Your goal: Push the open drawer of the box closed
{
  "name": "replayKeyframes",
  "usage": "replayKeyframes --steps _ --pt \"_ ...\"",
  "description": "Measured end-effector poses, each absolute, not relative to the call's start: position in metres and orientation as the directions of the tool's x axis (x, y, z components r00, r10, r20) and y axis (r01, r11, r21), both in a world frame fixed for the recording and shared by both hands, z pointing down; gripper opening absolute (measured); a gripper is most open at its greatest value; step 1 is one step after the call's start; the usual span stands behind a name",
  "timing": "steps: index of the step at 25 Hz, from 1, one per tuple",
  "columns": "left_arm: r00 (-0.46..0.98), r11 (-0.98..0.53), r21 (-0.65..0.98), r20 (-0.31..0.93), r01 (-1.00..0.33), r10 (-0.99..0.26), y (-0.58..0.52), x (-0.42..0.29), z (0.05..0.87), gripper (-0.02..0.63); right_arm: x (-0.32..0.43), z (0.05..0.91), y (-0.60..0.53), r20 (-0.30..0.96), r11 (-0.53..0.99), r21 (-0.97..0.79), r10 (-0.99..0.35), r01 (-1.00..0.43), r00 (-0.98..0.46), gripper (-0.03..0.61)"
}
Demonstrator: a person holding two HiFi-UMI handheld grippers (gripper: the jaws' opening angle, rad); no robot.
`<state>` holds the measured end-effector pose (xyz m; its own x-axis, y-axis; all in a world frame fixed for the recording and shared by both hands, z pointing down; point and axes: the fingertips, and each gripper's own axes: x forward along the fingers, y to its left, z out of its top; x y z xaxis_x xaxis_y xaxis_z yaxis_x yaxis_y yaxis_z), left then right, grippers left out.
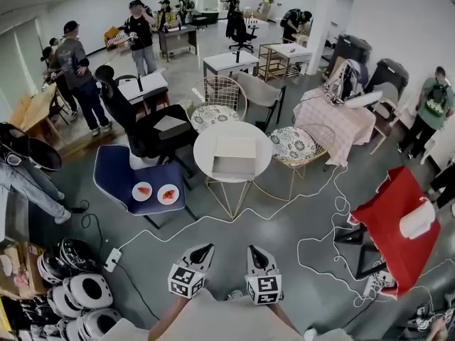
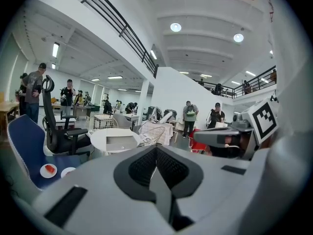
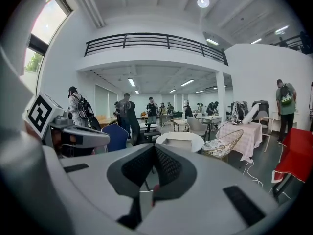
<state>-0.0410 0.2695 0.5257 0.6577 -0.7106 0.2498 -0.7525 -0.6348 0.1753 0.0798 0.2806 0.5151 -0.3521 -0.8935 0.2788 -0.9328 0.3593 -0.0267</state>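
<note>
A pale grey box (image 1: pixel 235 148) sits on a small round white table (image 1: pixel 205 151), with its drawer (image 1: pixel 233 167) pulled out towards me. The box also shows far off in the left gripper view (image 2: pixel 120 142) and the right gripper view (image 3: pixel 178 141). Both grippers hover close to me, well short of the table. My left gripper (image 1: pixel 204 250) is shut with nothing in it, its pads pressed together (image 2: pixel 156 150). My right gripper (image 1: pixel 256 251) is shut and empty too (image 3: pixel 155 150). Each carries a marker cube.
A blue chair (image 1: pixel 117 176) with two small plates (image 1: pixel 155 192) stands left of the table. Wire chairs (image 1: pixel 298 146) flank the table behind and to the right. A red-draped table (image 1: pixel 394 222) is at right, cables (image 1: pixel 320 240) cross the floor, helmets (image 1: pixel 75 290) lie lower left. Several people stand behind.
</note>
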Motion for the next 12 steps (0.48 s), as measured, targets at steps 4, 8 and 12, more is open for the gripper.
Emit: replayKeyframes --steps 4,8,12 --pt "0.657 -0.635 0.172 0.254 -0.753 -0.710 0.272 -0.032 0.527 0.012 0.085 0.518 0.285 0.281 0.379 -0.030 -0.885 -0.925 -0.372 0.015" --pt "0.654 -0.632 0.172 0.258 -0.755 -0.711 0.273 -0.019 0.527 0.012 0.098 0.523 0.289 0.301 0.381 -0.023 -0.879 -0.924 -0.370 0.015" --pt "0.654 -0.633 0.172 0.267 -0.755 -0.708 0.279 -0.010 0.530 0.012 0.108 0.532 0.294 0.321 0.380 -0.020 -0.873 -0.925 -0.366 0.015"
